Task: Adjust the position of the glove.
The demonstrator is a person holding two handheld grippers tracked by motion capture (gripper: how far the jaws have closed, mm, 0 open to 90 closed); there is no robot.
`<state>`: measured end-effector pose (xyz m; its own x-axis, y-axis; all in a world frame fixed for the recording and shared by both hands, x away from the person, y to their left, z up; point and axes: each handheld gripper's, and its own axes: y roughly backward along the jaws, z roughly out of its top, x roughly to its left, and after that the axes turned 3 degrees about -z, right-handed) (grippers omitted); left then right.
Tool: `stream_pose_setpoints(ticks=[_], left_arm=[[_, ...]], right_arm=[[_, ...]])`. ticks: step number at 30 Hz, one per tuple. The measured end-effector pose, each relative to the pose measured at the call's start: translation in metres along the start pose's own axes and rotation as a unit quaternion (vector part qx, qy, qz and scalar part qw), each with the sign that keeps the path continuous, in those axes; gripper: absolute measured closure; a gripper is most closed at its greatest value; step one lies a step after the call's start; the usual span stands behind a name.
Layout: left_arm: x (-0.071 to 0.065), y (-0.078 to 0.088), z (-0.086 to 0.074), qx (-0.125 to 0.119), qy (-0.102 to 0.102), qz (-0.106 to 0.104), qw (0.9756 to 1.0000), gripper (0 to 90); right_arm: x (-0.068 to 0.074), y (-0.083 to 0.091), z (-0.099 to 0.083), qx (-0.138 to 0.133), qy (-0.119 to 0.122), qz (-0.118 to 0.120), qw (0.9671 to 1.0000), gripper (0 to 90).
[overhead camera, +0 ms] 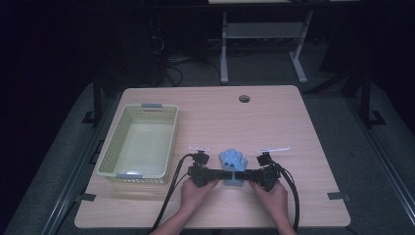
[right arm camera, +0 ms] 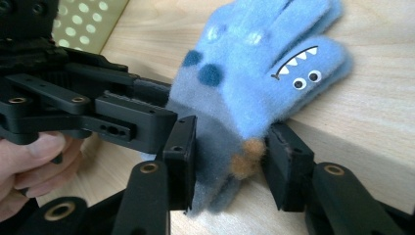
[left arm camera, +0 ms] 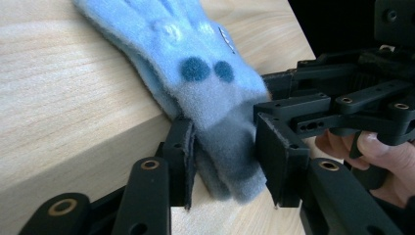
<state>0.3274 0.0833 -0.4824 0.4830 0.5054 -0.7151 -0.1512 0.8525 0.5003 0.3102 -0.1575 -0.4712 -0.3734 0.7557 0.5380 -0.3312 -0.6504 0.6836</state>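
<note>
Two hand-held grippers meet over a blue fleece glove [overhead camera: 233,165] near the front of the table [overhead camera: 293,127], with a pale green basket [overhead camera: 108,156] standing empty well to the left. The glove, really a stacked pair by the look of its doubled edges, lies flat on the wood with its fingers pointing away from the person and its grey cuff toward them. The left gripper [left arm camera: 226,164] comes in from one side of the cuff and the right gripper [right arm camera: 229,159] from the other. In the left gripper view one pad touches the cuff's edge while the other stands just off it; in the right gripper view the left pad presses the fleece and the right pad sits apart from the brown tuft. Both sets of jaws are part-open around the cuff, neither yet clamping it. The risk here is a shallow bite: the soft fleece could slip out as the jaws shut, or one gripper could catch only the top layer and peel the pair apart on lifting. The two grippers also crowd the same narrow cuff and could knock each other.
</note>
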Motion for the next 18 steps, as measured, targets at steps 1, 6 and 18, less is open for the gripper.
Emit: stream_pose_setpoints(ticks=[1, 6, 18], left_arm=[[0.0, 0.0, 0.0, -0.001, 0.0, -0.001, 1.0, 61.0], [0.003, -0.002, 0.0, -0.001, 0.005, -0.006, 1.0, 64.6], [0.014, -0.001, 0.003, 0.002, 0.027, -0.045, 0.9986, 75.3]], right_arm=[[0.0, 0.0, -0.001, -0.001, -0.001, 0.002, 1.0, 60.2], [-0.001, -0.002, -0.002, -0.003, -0.009, 0.012, 0.9999, 64.2], [-0.006, -0.003, 0.0, -0.007, -0.011, 0.041, 0.9991, 73.0]])
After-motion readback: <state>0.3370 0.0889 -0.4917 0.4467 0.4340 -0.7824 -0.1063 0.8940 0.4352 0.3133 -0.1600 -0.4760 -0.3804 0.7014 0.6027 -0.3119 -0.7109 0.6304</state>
